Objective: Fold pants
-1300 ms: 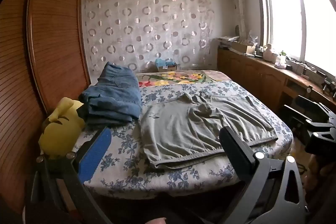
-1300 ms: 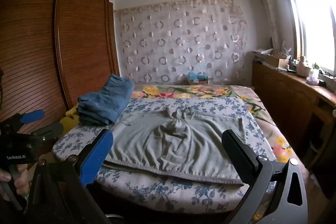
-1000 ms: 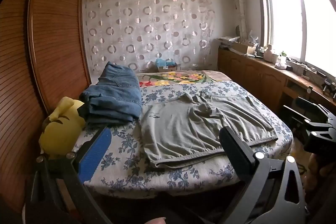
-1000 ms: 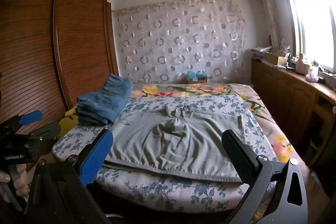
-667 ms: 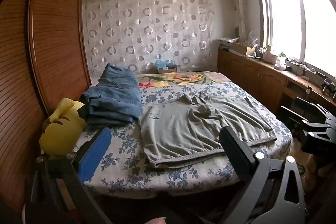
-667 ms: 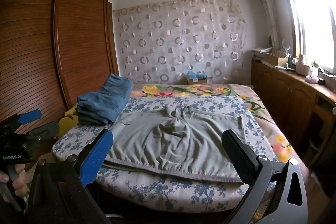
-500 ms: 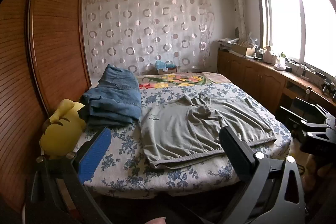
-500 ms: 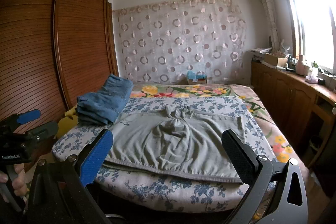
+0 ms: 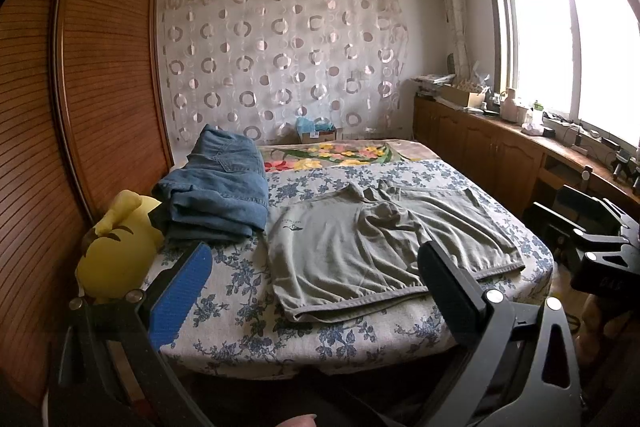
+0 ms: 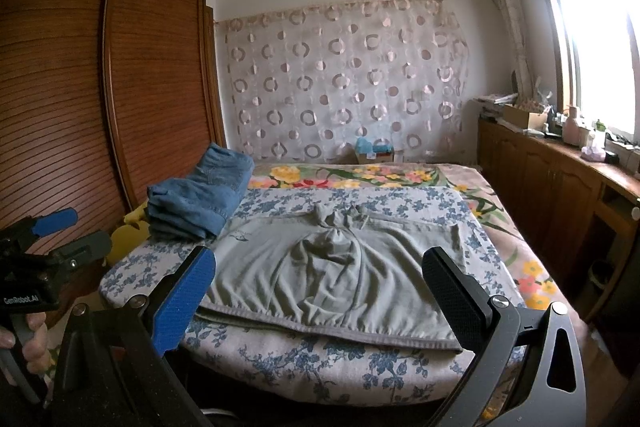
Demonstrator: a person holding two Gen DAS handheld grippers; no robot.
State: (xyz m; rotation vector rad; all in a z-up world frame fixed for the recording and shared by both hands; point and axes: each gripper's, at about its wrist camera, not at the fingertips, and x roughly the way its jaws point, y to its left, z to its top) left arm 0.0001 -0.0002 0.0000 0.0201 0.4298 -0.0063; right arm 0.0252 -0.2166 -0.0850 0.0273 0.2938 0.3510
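Grey-green pants (image 9: 360,251) (image 10: 340,279) lie spread flat on the flowered bed (image 9: 240,291), with a long hem along the near edge and a bunched knot of cloth at the far middle. My left gripper (image 9: 316,259) hangs open in front of the bed's near left corner, short of the pants, and holds nothing. My right gripper (image 10: 320,263) is open as well, facing the near hem from the foot of the bed. Each gripper also shows in the other's view: the left gripper (image 10: 52,231) at the left edge, the right gripper (image 9: 592,227) at the right edge.
A stack of folded blue jeans (image 9: 220,187) (image 10: 200,203) sits on the bed's left side beside a yellow plush toy (image 9: 116,255). A wooden wardrobe (image 9: 100,87) stands to the left. Low cabinets (image 9: 500,155) under the window run along the right. A small box (image 9: 316,133) rests by the curtain.
Both views have drifted only slightly. The pants lie as before and both grippers have stayed open.
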